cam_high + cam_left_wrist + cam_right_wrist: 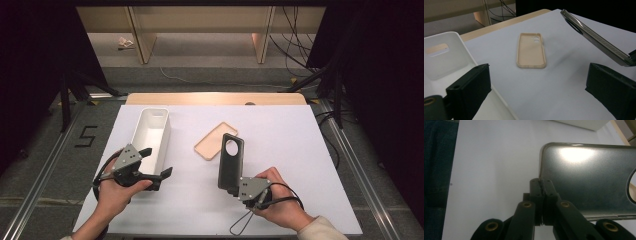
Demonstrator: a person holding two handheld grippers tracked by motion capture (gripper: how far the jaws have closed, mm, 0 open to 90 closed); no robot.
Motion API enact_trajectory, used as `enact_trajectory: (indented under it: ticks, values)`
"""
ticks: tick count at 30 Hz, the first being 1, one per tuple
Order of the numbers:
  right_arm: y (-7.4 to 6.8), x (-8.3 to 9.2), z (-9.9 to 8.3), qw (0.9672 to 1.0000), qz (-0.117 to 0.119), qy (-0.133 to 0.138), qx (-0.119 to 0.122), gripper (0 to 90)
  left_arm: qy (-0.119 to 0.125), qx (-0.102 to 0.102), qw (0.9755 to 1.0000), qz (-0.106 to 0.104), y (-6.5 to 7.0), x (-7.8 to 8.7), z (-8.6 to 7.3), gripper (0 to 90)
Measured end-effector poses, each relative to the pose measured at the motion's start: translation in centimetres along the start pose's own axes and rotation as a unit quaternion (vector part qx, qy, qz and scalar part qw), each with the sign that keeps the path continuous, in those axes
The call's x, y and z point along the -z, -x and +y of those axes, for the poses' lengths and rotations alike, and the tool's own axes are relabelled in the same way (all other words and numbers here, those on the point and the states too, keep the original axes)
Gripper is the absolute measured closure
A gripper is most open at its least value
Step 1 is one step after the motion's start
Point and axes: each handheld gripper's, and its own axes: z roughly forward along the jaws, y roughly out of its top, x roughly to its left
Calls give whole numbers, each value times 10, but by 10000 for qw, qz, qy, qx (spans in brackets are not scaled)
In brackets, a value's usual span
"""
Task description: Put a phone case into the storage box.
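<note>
The only thing I can read is a black "5" marked on the grey floor, left of the table at about its middle depth. From my seat it looks like tape strips. I make out no lettering or brand on anything on the table.

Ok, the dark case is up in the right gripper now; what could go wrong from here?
1. The right gripper pinches the dark phone case only at one short edge, so it could pivot or slip out.
2. The case hangs tilted above the table, close to the beige phone case; lowering it carelessly could knock that one.
3. The left gripper, jaws open, sits right against the white bin and could shove it.
</note>
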Motion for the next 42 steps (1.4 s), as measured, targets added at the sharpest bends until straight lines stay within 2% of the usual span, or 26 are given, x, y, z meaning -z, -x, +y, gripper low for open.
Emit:
enact_trajectory:
  ticks: [9, 16, 19, 24, 29, 35, 42]
  values:
    - [-2, -2, 2, 10000, 36, 14, 53, 897, -86, 52, 9999, -65, 7, -12, 7, 59]
    - [-3, -4, 4, 9999, 56, 17, 97, 896, -176, 67, 9997, -151, 13, -26, 19, 73]
    - [-4, -4, 5, 9999, 61, 12, 99, 897, -120, 99, 9996, -254, 15, -31, 25, 80]
    - [-6, -5, 6, 9999, 78, 1, 94, 897, -152, 140, 9994, -291, 20, -41, 34, 108]
    - [-5, -5, 7, 9998, 90, 42, 161, 897, -292, 107, 9989, -362, 26, -50, 42, 135]
    - [-6, -7, 8, 9998, 108, 51, 168, 897, -463, 141, 9978, -455, 30, -61, 46, 152]
    - [-7, -7, 9, 9998, 98, 37, 169, 897, -638, 206, 9960, -586, 37, -78, 57, 157]
